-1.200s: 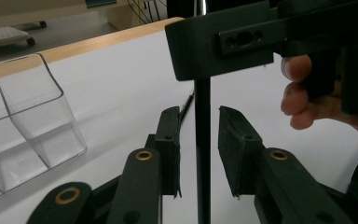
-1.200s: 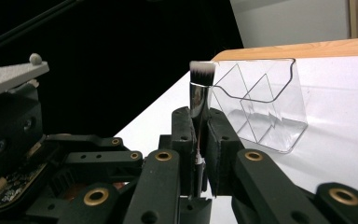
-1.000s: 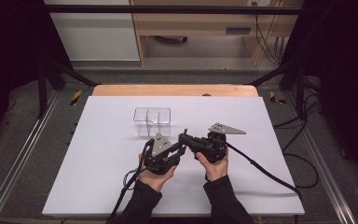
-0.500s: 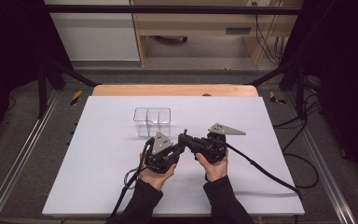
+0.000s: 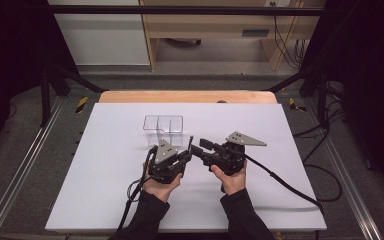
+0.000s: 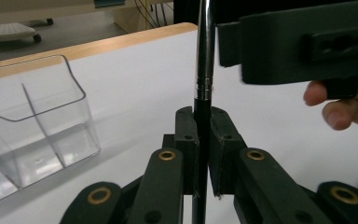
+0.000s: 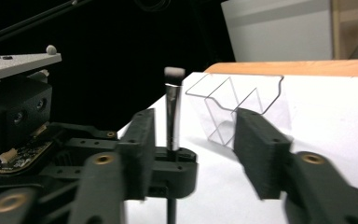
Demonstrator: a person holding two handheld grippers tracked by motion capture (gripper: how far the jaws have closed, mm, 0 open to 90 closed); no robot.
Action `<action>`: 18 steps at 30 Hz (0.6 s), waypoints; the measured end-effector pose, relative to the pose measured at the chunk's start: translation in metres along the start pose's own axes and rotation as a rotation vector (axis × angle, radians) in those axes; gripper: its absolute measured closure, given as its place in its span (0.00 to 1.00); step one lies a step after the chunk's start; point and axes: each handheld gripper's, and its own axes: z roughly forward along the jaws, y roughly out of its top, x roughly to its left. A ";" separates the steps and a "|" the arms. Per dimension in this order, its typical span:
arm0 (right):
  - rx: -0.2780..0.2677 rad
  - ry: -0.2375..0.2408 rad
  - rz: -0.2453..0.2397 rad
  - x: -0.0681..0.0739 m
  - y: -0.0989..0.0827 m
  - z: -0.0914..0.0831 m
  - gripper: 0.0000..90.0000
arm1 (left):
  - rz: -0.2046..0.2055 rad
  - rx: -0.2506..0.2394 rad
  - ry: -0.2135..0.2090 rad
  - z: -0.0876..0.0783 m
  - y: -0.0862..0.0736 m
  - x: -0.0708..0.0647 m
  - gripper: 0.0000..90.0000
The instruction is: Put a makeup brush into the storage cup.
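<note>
My left tongs (image 6: 204,140) are clamped on the thin makeup brush (image 6: 204,60), holding it upright above the white worktop (image 5: 105,175), near the clear divided holder (image 5: 163,130). My right tongs (image 7: 193,144) have just been opening and stand apart around the brush without pressing it.

Near the frame's centre, the left gripper (image 5: 186,158) clamps a thin brush (image 5: 190,145) upright. The right gripper (image 5: 196,146), jaws just opening, flanks it below a clear box (image 5: 163,130).

Clear organiser (image 5: 163,130) stands just beyond both grippers, blocking forward travel; counter (image 5: 105,170) lies open to left, right and near edge.
</note>
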 end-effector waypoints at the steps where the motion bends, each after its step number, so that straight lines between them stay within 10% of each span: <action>1: -0.005 -0.004 -0.004 0.000 0.000 -0.001 0.49 | 0.002 0.000 0.003 -0.001 0.000 0.001 0.92; 18: 0.021 -0.121 -0.103 -0.010 0.008 -0.021 0.14 | -0.028 -0.043 0.021 -0.025 0.007 0.028 0.92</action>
